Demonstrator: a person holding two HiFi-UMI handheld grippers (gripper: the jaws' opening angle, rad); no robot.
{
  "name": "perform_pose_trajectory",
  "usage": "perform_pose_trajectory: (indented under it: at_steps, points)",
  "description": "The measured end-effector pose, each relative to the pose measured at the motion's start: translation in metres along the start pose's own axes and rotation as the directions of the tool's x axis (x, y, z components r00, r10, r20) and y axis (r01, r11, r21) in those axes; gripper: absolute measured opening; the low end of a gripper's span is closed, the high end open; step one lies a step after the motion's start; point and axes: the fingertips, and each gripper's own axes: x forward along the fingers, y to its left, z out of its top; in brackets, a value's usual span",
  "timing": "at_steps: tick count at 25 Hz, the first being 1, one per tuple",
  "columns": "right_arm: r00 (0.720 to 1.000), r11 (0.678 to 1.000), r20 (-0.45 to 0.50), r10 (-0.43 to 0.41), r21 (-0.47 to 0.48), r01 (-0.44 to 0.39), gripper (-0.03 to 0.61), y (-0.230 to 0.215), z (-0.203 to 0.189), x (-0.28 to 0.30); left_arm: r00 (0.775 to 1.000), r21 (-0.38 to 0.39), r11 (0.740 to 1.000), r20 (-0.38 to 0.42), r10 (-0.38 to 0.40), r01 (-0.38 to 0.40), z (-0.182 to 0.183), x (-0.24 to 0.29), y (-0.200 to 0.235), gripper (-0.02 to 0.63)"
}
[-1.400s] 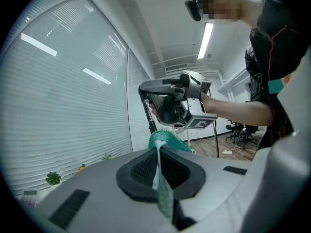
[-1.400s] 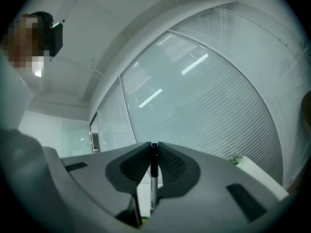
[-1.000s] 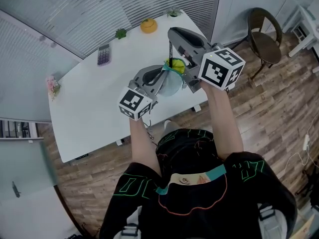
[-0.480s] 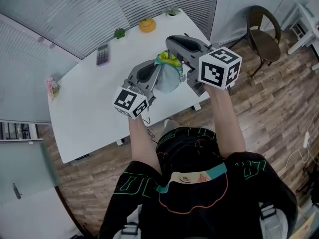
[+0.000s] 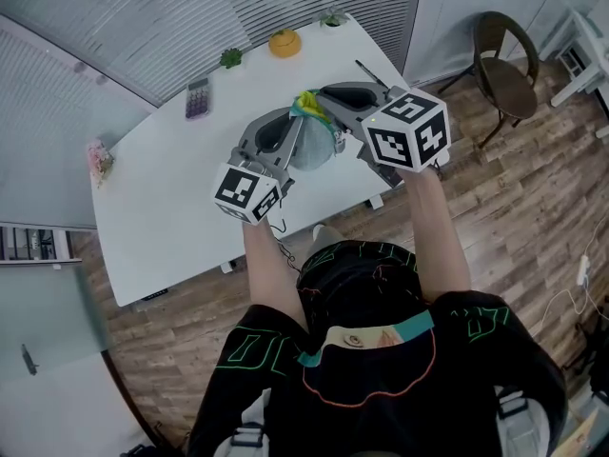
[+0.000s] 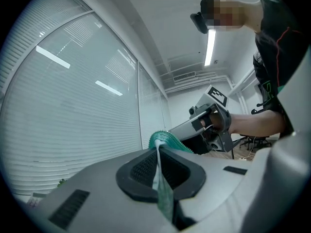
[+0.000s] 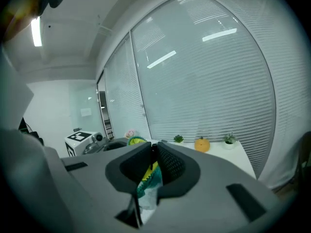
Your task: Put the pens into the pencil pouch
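Observation:
Above the white table [image 5: 162,208] I hold a translucent teal pencil pouch [image 5: 316,146] with a yellow-green top between the two grippers. My left gripper [image 5: 301,129] is shut on the pouch's thin edge [image 6: 165,139], which runs flat between its pads. My right gripper [image 5: 325,103] is shut on a thin black pen [image 7: 153,152]. The pen stands upright between the pads, right over the pouch's opening [image 7: 146,181]. The pen's lower end is hidden. A second dark pen [image 5: 371,72] lies on the table near its right end.
On the far side of the table are a calculator [image 5: 197,99], an orange ornament [image 5: 284,43] and two small plants [image 5: 231,60]. Pink flowers [image 5: 100,160] sit at its left end. A brown chair [image 5: 504,65] stands on the wooden floor at right.
The right gripper has come down with the pen, from well above the pouch to its opening, and tilted more level. The left gripper has lifted the pouch slightly.

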Motion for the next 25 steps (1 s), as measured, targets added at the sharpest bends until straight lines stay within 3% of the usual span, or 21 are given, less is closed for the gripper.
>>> perform_pose_trajectory:
  at_steps: [4,7,13,18,25]
  points:
    - [0.991,1.0,-0.13,-0.01,-0.023,0.007,0.046,0.0,-0.02,0.006,1.0,0.014,1.0,-0.009,-0.011,0.011,0.0,0.0,0.0,0.005]
    - [0.985,0.999,-0.17,-0.016,-0.042,0.009,0.05,0.0,-0.026,0.006,1.0,0.009,1.0,-0.012,-0.014,0.014,-0.001,0.001,-0.002,0.005]
    - [0.999,0.999,-0.029,-0.035,-0.033,0.035,0.061,-0.009,-0.008,-0.008,1.0,-0.009,1.0,-0.003,-0.018,0.018,-0.002,0.002,-0.004,0.005]
    - [0.989,0.994,0.104,-0.105,0.01,0.104,0.058,-0.025,0.011,-0.031,0.999,-0.009,1.0,-0.015,-0.028,0.028,-0.004,0.004,-0.01,0.005]
    - [0.968,0.977,0.14,-0.208,0.079,0.198,0.003,-0.066,0.015,-0.033,0.998,-0.028,0.998,-0.034,-0.06,0.059,-0.013,0.02,0.002,0.005]
